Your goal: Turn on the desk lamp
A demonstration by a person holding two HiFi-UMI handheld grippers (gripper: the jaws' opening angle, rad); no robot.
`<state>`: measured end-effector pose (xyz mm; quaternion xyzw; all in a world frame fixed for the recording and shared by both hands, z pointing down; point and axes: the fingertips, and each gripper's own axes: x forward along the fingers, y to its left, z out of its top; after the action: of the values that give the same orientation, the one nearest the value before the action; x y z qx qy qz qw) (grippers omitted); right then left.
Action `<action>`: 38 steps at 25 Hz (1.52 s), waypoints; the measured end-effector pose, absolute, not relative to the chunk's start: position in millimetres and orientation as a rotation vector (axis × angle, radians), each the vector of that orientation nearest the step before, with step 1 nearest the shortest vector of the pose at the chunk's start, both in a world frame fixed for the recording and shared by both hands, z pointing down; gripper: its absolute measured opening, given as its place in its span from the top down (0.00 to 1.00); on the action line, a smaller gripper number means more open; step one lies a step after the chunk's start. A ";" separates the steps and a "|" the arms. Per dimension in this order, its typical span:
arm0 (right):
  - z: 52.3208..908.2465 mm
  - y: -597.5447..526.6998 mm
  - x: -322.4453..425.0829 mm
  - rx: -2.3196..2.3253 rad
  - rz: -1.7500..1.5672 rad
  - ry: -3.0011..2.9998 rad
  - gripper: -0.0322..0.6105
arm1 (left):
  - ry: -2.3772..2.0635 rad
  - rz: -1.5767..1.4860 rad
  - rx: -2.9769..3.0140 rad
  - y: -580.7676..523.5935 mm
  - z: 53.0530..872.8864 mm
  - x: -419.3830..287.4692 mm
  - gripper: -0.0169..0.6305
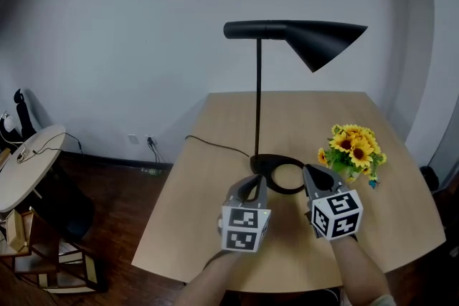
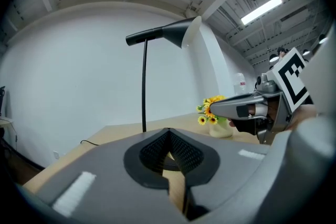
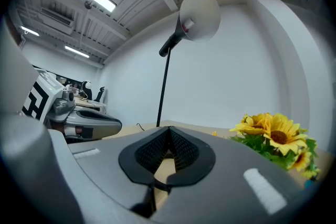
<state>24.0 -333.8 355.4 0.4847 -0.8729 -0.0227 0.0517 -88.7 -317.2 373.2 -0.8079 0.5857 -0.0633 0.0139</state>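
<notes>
Left hand-held gripper (image 1: 252, 184), right hand-held gripper (image 1: 311, 172), closed, desk lamp (image 1: 315, 39) just ahead

No legible words, brands or nos. in any of my views. Only print seen: black-and-white square patterns on the left white marker cube (image 1: 245, 229) of my left gripper (image 1: 251, 186) & the right white marker cube (image 1: 336, 215) of my right gripper (image 1: 319, 178). These are coded blocks, not letters or digits.
</notes>
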 end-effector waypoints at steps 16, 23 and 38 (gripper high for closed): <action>393.8 -381.0 22.0 1.460 0.035 -2.651 0.95 | 1.845 -0.251 -2.564 -412.8 399.5 -93.7 0.98; 405.3 -386.9 25.6 1.462 0.070 -2.626 0.95 | 1.807 -0.281 -2.621 -431.5 421.4 -79.4 0.98; 410.1 -386.1 25.6 1.436 0.043 -2.610 0.95 | 1.861 -0.305 -2.691 -460.9 432.5 -87.2 0.98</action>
<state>25.6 -386.1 410.1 0.4805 -0.8732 0.0143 0.0808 -87.2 -460.9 432.5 -0.8168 0.5649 -0.0926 -0.0720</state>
